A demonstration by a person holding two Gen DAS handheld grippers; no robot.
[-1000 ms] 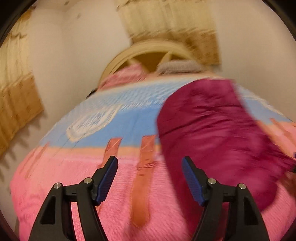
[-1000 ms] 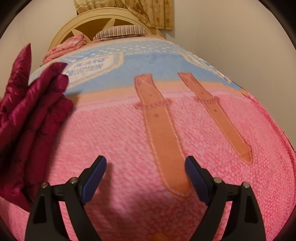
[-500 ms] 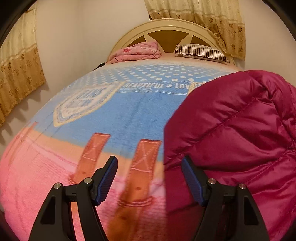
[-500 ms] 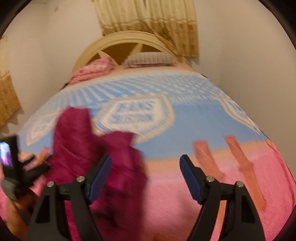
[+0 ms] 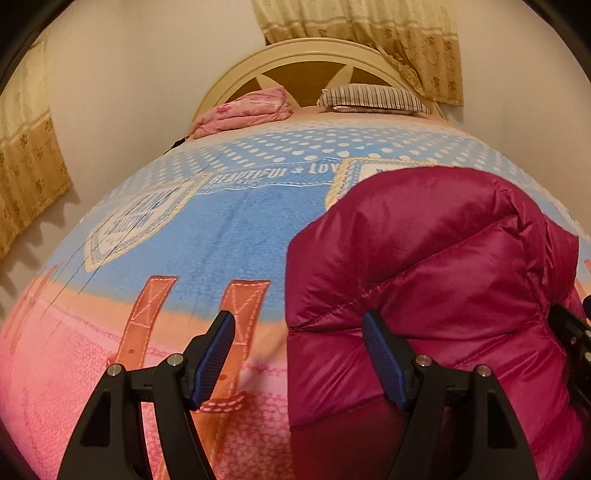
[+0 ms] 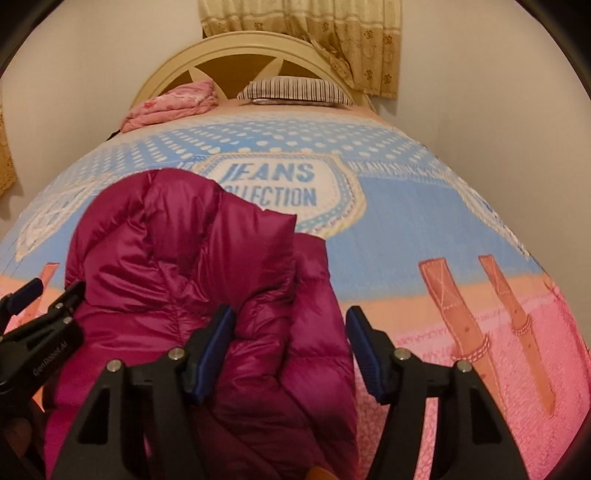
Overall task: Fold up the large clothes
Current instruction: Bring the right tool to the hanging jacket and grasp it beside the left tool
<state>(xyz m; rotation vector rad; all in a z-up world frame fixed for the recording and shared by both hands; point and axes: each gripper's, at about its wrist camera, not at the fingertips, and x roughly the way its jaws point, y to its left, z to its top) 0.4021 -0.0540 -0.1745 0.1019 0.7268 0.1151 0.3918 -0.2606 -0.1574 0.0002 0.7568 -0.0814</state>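
Observation:
A magenta puffer jacket (image 5: 424, 266) lies bunched on the bed's pink and blue blanket (image 5: 221, 240). My left gripper (image 5: 299, 332) hangs over the jacket's left edge. Its jaws stand wide, with that edge below the gap and no pad pressing. In the right wrist view the jacket (image 6: 177, 258) fills the lower left. My right gripper (image 6: 290, 332) straddles the jacket's right-hand fold. Its jaws are closing with the fold between them, and I see no pad pressing on it. The left gripper (image 6: 48, 295) shows at the left edge there.
At the head of the bed lie a striped pillow (image 5: 373, 98) and a folded pink quilt (image 5: 247, 112), below a cream arched headboard (image 5: 314, 51). Walls with curtains (image 5: 388, 33) close in on both sides. Bare blanket (image 6: 480, 295) spreads right of the jacket.
Both grippers have come in over the jacket. The right view swung left from bare pink blanket onto the jacket, and its jaws have narrowed. The left jaws kept their width.

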